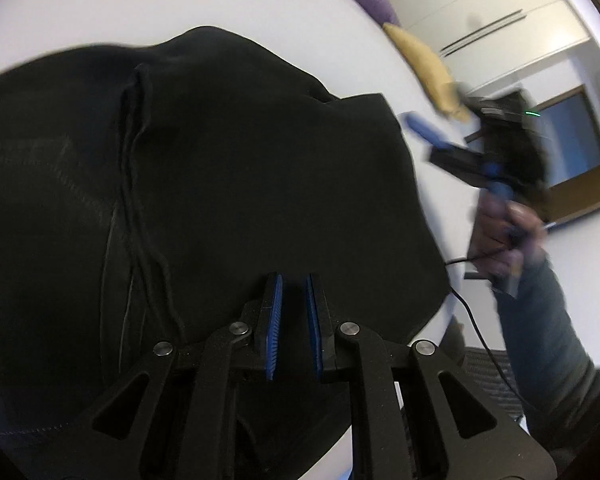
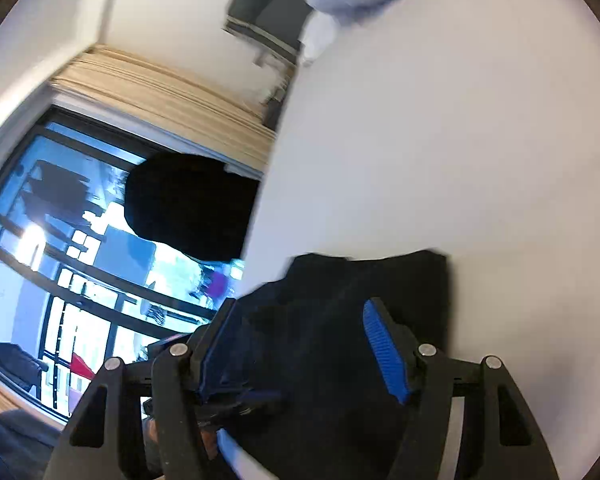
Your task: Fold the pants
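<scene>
The black pants [image 1: 220, 184] are spread on the white table [image 1: 100, 8], directly beneath the narrowly parted, empty left gripper [image 1: 294, 312], while the wide-open right gripper [image 2: 300, 344] hovers at their right edge.

Bare bed sheet [image 2: 460, 160] beyond the pants [image 2: 360, 300]; pillows [image 1: 424, 60], apparently, line its edge.

No words, numbers or signs can be read in either view; nothing here has writing on it.
</scene>
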A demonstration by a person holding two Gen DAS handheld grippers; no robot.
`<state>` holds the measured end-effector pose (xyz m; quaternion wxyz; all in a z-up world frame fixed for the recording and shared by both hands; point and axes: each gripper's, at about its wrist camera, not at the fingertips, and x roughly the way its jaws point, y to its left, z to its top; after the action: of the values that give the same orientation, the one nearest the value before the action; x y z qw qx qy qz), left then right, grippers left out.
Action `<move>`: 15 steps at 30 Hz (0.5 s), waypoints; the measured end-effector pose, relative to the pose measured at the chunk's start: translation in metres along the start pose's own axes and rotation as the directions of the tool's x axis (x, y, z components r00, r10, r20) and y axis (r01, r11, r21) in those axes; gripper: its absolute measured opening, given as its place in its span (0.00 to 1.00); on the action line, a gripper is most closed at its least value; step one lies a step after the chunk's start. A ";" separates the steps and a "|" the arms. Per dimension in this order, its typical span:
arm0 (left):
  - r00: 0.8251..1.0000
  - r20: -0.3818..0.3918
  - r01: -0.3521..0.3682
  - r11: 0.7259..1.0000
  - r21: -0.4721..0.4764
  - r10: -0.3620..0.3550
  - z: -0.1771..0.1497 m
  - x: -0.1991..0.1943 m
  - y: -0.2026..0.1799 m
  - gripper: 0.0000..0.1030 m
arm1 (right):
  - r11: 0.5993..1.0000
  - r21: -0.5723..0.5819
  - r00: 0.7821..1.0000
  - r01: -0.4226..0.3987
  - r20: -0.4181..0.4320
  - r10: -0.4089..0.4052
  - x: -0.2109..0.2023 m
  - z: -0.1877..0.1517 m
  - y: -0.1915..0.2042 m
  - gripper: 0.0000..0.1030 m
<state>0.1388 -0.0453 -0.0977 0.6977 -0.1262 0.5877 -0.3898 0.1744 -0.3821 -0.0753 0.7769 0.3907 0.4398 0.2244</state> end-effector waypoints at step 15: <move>0.993 0.117 0.024 0.998 -0.065 -0.017 -0.022 -0.017 0.013 0.11 | 1.000 -0.026 0.997 -0.008 -0.081 0.006 -0.054 -0.158 0.020 0.57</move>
<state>0.1237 -0.0187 -0.0998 0.7221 -0.1777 0.5574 -0.3692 0.0111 -0.3434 -0.0801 0.7626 0.3726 0.4668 0.2484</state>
